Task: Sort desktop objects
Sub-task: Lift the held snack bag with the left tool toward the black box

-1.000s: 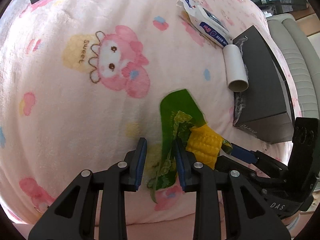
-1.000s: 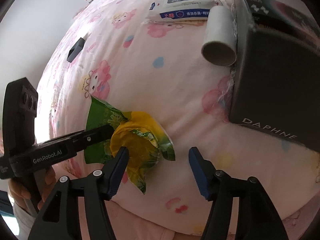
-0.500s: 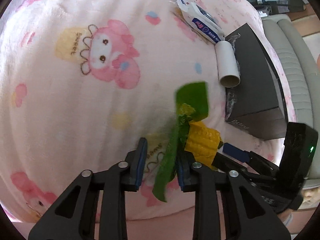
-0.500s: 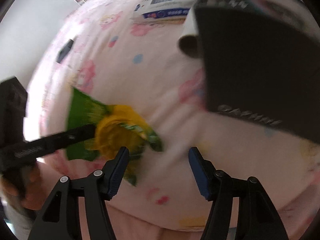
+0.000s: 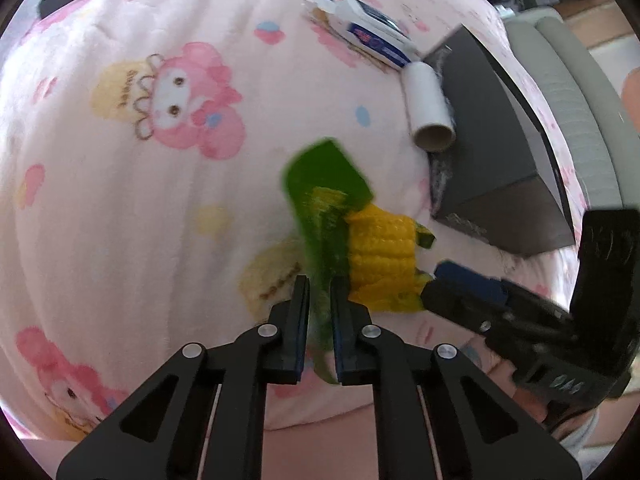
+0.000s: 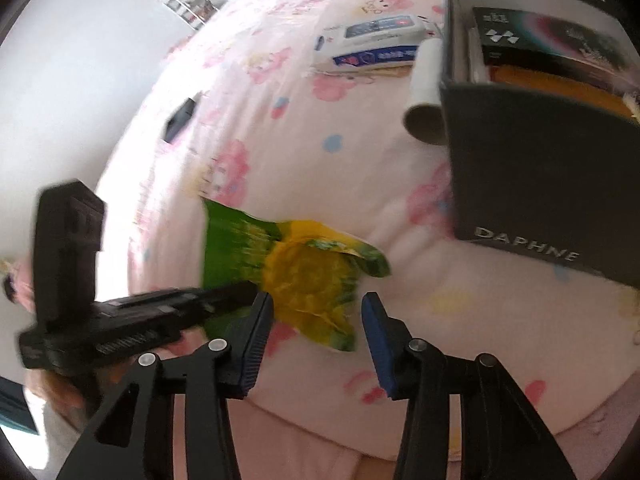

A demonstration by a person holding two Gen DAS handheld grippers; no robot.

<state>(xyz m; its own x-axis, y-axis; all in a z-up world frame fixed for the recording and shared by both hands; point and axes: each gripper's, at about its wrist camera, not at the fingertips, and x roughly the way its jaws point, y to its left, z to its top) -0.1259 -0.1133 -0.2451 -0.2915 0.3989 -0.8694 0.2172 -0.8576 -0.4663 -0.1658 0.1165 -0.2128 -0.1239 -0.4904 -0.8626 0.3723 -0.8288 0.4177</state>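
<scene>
Holding the green edge of the corn packet (image 5: 320, 216), my left gripper (image 5: 320, 300) had its two jaws drawn narrow with the wrapper pinched between them, low in the centre of the left wrist view. I noted the yellow corn part of the packet just right of that grip, lifted off the pink blanket (image 5: 120, 208). My right gripper (image 6: 318, 320) stood wide apart in the lower middle of the right wrist view, its blue pads either side of the packet's yellow end (image 6: 308, 276); I could not tell whether either pad touched it, as that view was blurred. The left gripper (image 6: 236, 294) entered from the left edge there, its tip at the green flap. In the left wrist view the right gripper (image 5: 460, 280) reached in from the lower right, its tip close against the corn. At the right of both views I recorded the dark box (image 5: 492, 152), open-topped in the right wrist view (image 6: 532, 168). A white paper tube (image 5: 430, 108) lay against the box's left side, and a wipes pack (image 5: 372, 34) lay above it in the upper right.
</scene>
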